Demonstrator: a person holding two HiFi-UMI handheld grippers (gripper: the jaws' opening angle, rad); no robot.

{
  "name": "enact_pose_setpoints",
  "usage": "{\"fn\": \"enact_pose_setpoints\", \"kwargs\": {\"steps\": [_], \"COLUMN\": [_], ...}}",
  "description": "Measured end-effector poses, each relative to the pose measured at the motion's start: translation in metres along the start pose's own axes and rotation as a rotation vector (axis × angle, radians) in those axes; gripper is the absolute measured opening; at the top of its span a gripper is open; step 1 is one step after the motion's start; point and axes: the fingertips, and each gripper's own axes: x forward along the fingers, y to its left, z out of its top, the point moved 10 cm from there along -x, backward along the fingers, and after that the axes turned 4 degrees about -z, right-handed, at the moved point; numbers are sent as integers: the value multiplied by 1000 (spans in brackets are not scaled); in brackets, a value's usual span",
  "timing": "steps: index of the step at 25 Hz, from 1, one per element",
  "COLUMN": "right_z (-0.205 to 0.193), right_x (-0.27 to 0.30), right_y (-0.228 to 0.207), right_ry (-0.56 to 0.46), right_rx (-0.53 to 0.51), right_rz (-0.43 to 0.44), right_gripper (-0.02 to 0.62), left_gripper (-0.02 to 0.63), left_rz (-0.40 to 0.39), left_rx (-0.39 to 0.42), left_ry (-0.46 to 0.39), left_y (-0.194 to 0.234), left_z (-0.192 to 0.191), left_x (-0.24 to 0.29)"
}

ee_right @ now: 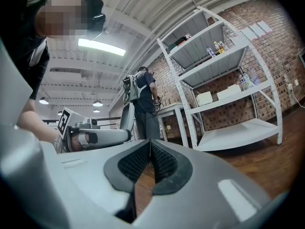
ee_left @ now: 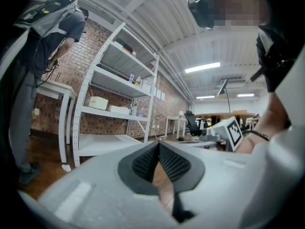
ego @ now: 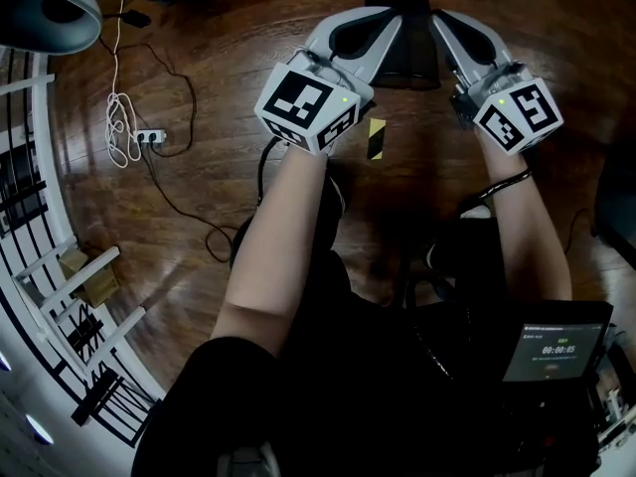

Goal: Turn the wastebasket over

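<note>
In the head view I hold both grippers level out over a brown wood floor. The left gripper (ego: 386, 20) and the right gripper (ego: 445, 20) point forward side by side. A black shape (ego: 402, 58) lies on the floor between and just beyond their tips. It may be the wastebasket, but I cannot tell. Neither gripper view shows a wastebasket. The left gripper (ee_left: 158, 143) has its ribbed pads meeting at the tips with nothing between them. The right gripper (ee_right: 150, 142) is shut the same way and is empty.
A white power strip with a coiled cable (ego: 147, 137) and a yellow-black tape mark (ego: 376, 138) lie on the floor. White shelving (ee_left: 112, 109) (ee_right: 231, 97) stands against a brick wall. A person with a backpack (ee_right: 143, 99) stands nearby. Railing (ego: 60, 296) runs at the left.
</note>
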Motion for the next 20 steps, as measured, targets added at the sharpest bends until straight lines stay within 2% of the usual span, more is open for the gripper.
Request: {"fn": "enact_pose_setpoints", "kwargs": {"steps": [5, 9, 12, 15, 20], "right_z": [-7, -28, -48, -79, -148], "right_x": [12, 22, 29, 29, 8], "right_y": [-7, -24, -31, -36, -39], "right_ry": [-7, 9, 26, 32, 33], "right_rx": [41, 122, 238, 400, 627], "right_rz": [-20, -33, -63, -111, -291], "right_gripper": [11, 12, 12, 16, 22], "left_gripper": [3, 3, 3, 3, 3], "left_rz": [21, 34, 40, 41, 17], "left_rx": [-4, -9, -9, -12, 4], "left_ry": [1, 12, 12, -4, -5], "left_y": [16, 27, 32, 32, 23], "left_z": [5, 2, 10, 16, 19], "left_x": [4, 10, 11, 11, 17]}}
